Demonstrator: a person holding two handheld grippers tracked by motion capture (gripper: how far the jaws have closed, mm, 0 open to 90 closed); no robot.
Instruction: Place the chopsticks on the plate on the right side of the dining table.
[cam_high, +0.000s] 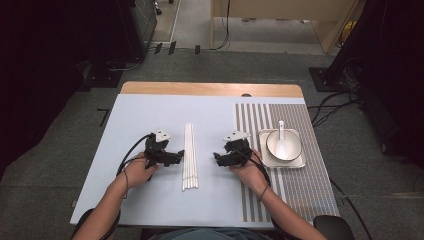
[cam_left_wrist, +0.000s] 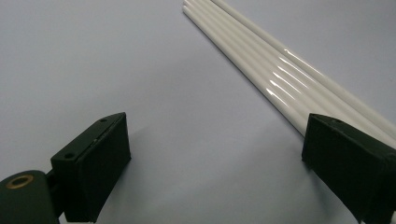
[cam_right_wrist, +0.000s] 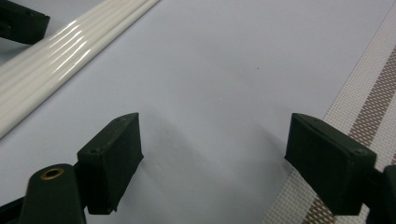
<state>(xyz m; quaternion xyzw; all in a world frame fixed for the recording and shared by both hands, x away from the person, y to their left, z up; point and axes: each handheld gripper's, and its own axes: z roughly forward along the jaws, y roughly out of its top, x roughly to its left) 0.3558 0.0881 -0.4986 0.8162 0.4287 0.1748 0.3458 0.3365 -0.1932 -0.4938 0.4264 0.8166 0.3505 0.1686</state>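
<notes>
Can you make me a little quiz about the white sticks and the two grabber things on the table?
1. True or false: the left gripper is clamped shut on the white sticks.
2. What lies inside the bowl? A) a spoon B) a fork C) a ball
3. Fill in: the bowl sits on a square ____ on the striped mat.

Key
1. False. In the left gripper view its jaws stand wide apart with bare table between them, and the sticks run past the far jaw.
2. A, a white spoon.
3. Plate. The right gripper is open too, between the sticks and the mat.
</notes>
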